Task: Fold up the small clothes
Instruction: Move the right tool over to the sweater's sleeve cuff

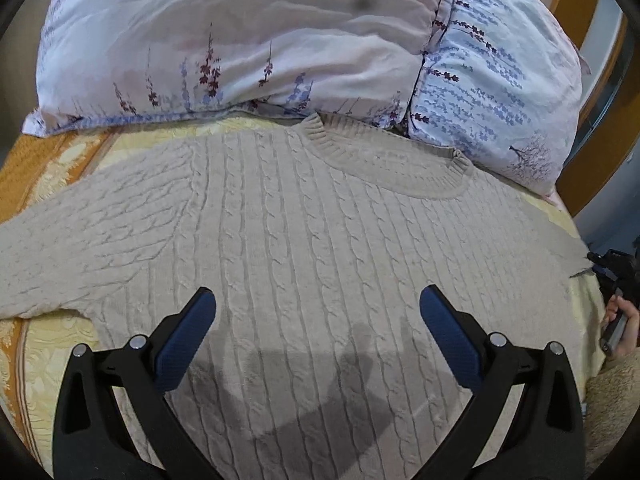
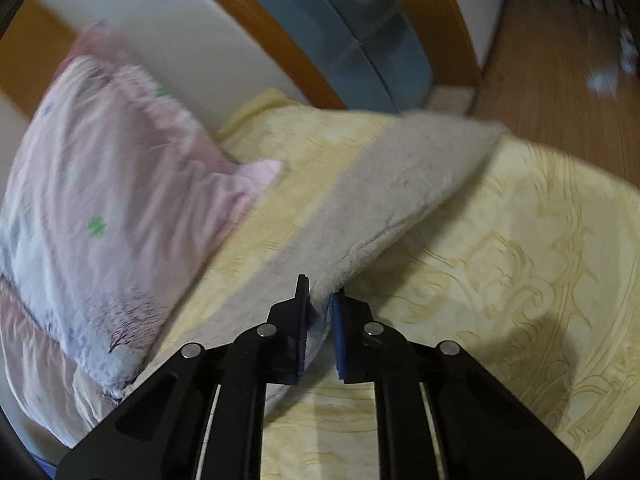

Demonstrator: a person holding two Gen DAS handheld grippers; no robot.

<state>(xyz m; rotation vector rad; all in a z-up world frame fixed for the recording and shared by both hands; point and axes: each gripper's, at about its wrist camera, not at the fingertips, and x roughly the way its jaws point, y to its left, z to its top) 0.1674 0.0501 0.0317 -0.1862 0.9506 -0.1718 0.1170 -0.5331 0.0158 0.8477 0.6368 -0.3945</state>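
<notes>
While the cream cable-knit sweater (image 1: 304, 216) lies front-up and spread flat on the yellow patterned bedspread (image 1: 52, 344), its ribbed collar (image 1: 384, 160) reaches up to the edge of the floral pillow (image 1: 248, 40) at the head of the bed. The left gripper (image 1: 316, 320) hangs over the lower chest of the garment with its blue-padded fingers (image 1: 188, 344) spread wide and nothing between them; they cast a shadow on the knit below. One sleeve (image 1: 60, 252) runs out to the left side of the left wrist view and rests flat on the bedspread. At the far right edge of that view the right gripper (image 2: 320, 300) shows as a dark shape at the end of the other sleeve (image 2: 400, 184), with part of a person's hand (image 1: 624, 320) behind it. From the right wrist camera, that gripper's jaws are pinched nearly together on the end of the sleeve, whose fabric runs away from the pads in a raised, blurred band across the bedspread toward the wooden floor (image 2: 560, 60). A pink and white pillow (image 2: 112, 184) lies to the left of it, against the curved wooden headboard (image 2: 272, 28). No brand, label or writing can be read on the sweater, the bedding or the grippers.
</notes>
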